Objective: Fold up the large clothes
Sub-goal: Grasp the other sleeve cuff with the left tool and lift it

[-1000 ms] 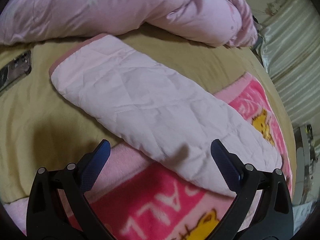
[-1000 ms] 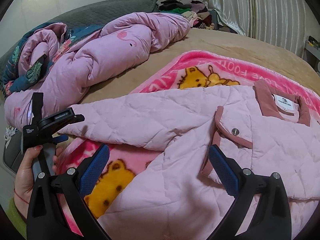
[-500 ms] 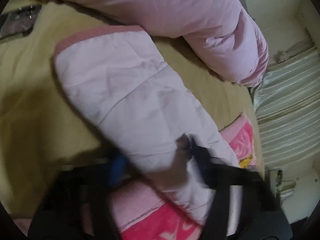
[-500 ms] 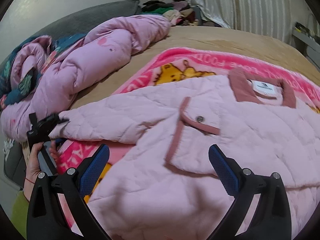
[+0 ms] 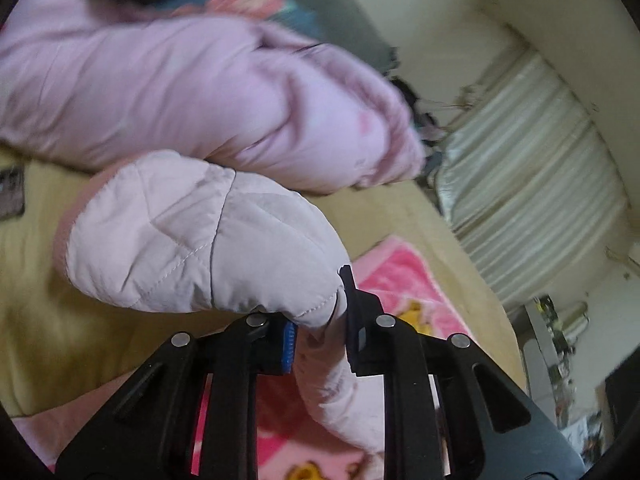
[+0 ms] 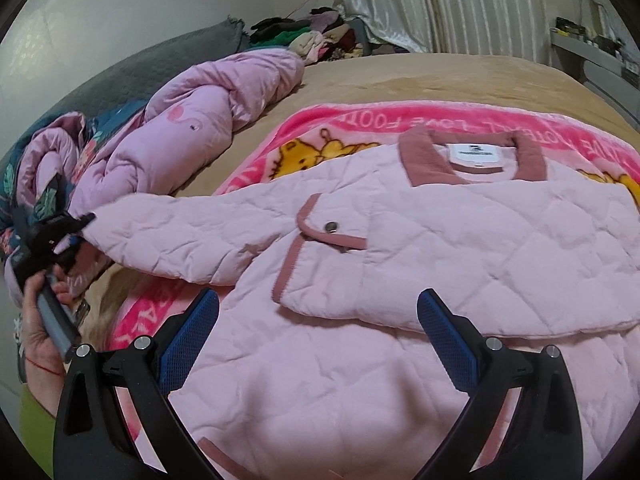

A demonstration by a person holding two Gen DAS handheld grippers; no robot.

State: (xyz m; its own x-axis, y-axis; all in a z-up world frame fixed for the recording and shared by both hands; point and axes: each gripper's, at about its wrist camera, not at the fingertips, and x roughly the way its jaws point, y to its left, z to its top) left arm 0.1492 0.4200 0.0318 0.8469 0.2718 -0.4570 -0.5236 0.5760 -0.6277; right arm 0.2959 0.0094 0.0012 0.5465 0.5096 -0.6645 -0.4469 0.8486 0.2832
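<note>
R gripper (image 6: pixel 318 336), nearest in its own view: jaws wide apart, blue pads bare, nothing between them, hovering over the lower front of the pink quilted jacket (image 6: pixel 400 280). Jacket lies front-up across a pink cartoon blanket (image 6: pixel 320 128) on the tan bedsheet (image 6: pixel 440 76); collar w/ white label at 1 o'clock, snap button near centre, darker pink trim along the flap edge.

Jacket sleeve (image 6: pixel 192 236) runs out toward 9 o'clock, where the L gripper (image 6: pixel 64 232) meets its end; a hand (image 6: pixel 36 320) w/ green cuff and red wrist thread grips the handle at 8 o'clock.

L wrist view: L gripper (image 5: pixel 320 332) clamped tight on the sleeve (image 5: pixel 200 236), fabric pinched between the pads at 6 o'clock, cuff end bulging up and left toward 10 o'clock, off the sheet. Rest of the sleeve drops down between the fingers toward the blanket (image 5: pixel 400 276).

Further back: rolled pink duvet (image 6: pixel 192 136) at 10 o'clock, touching a dark floral cover (image 6: pixel 24 184) at far left. Beyond it, grey headboard (image 6: pixel 160 64), clothes pile (image 6: pixel 312 36) at 12, pale curtain (image 6: pixel 440 4) at 1 o'clock.
</note>
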